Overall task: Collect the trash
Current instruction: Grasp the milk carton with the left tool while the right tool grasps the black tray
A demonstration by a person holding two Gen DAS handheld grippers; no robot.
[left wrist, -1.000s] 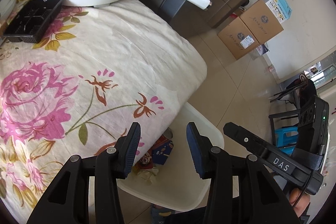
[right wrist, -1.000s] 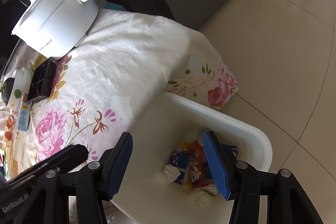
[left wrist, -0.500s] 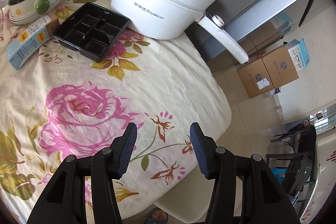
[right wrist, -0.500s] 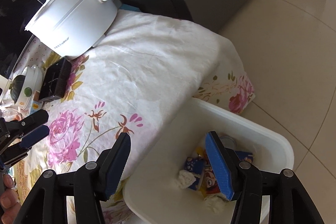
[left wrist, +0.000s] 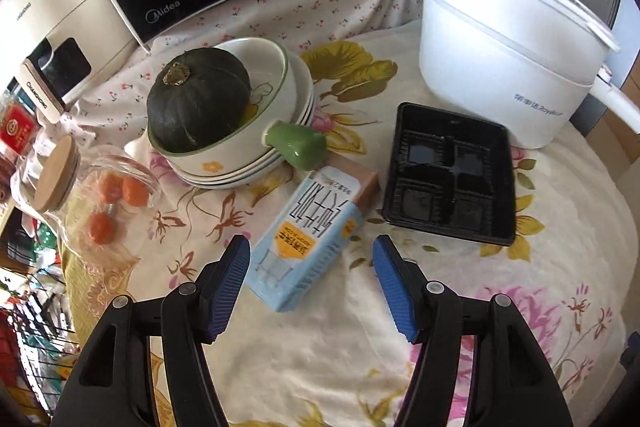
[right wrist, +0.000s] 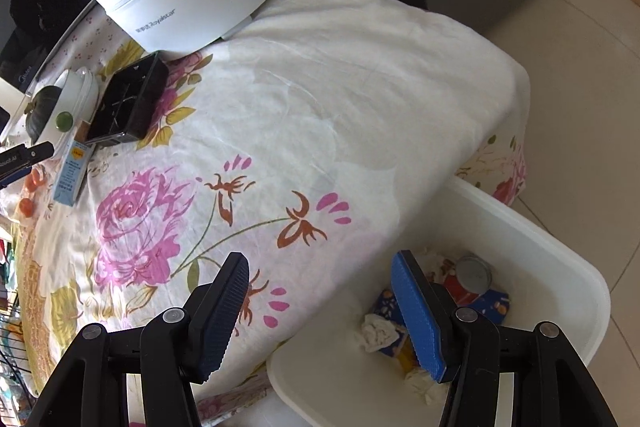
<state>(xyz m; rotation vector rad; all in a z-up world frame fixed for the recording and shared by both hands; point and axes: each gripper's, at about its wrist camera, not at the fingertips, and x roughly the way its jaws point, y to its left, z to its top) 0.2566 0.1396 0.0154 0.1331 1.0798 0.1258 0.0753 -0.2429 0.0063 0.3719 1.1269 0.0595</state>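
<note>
Our left gripper (left wrist: 312,281), wide open and empty, frames the milk carton (left wrist: 310,233) at lower centre; closing off-centre may knock the bowls (left wrist: 248,147). Our right gripper (right wrist: 320,311) gapes empty too.

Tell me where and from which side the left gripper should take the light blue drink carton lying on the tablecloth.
Probably across its two long side faces near the middle, coming from above. The drink carton lies flat, its near end pointing between the open left gripper fingers. Its far end sits close to the green handle and black tray, so that end looks crowded.
</note>
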